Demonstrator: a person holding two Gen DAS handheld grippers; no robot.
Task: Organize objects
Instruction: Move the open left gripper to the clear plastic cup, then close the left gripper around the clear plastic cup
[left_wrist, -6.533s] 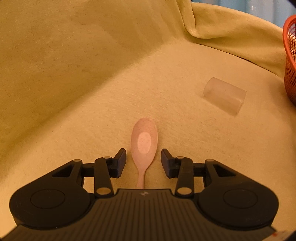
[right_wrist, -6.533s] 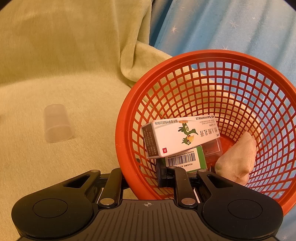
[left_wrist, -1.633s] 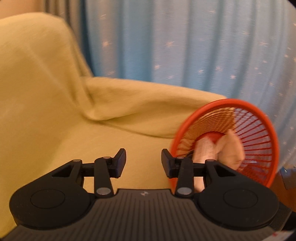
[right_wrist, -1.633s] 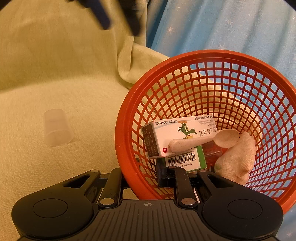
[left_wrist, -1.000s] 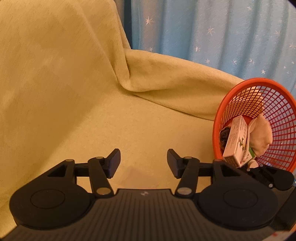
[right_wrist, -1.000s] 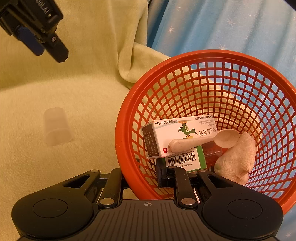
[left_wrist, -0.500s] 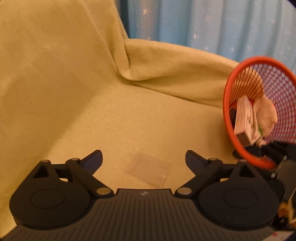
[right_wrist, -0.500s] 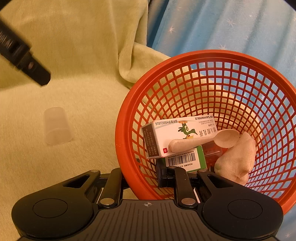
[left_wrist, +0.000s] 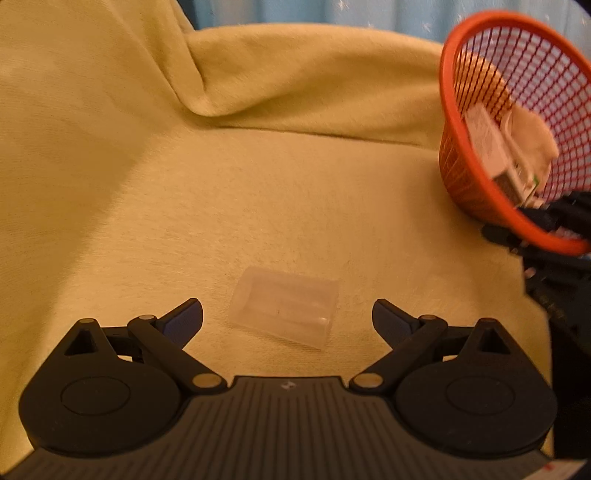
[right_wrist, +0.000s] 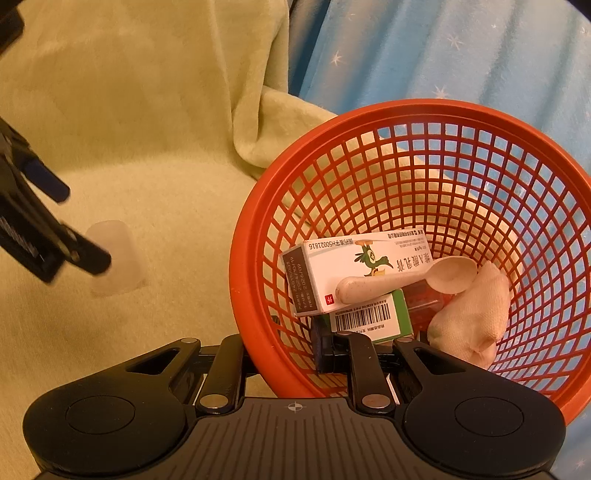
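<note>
Between the widely spread fingers of the left gripper (left_wrist: 287, 314) lies the translucent plastic cup (left_wrist: 284, 312), on its side on the yellow-green blanket (left_wrist: 258, 192), crosswise to the fingers. Jaws have just been opening and now stand about as wide as they go; the cup sits between them, pads clear of it on both sides, nothing held.

Up and to the right of the left gripper: orange mesh basket (right_wrist: 424, 177), tilted toward the camera. The right gripper (right_wrist: 280, 354) is clamped on the basket's near rim, one finger outside the wall, one inside, jaws nearly closed on it.

Progress, judged from contents:
- Already in the basket: white medicine box (right_wrist: 354, 266) with bird print, green-edged box (right_wrist: 369, 317) beneath it, pale spoon (right_wrist: 402, 280) lying across the white box, cream cloth bundle (right_wrist: 472, 314) to the right, something reddish under the boxes, not identifiable.
- Left out: the cup only; no other loose item visible on the blanket.

Estimate: task nearly complete. Remaining, probably: close on the cup, carry it to the basket, release.
</note>
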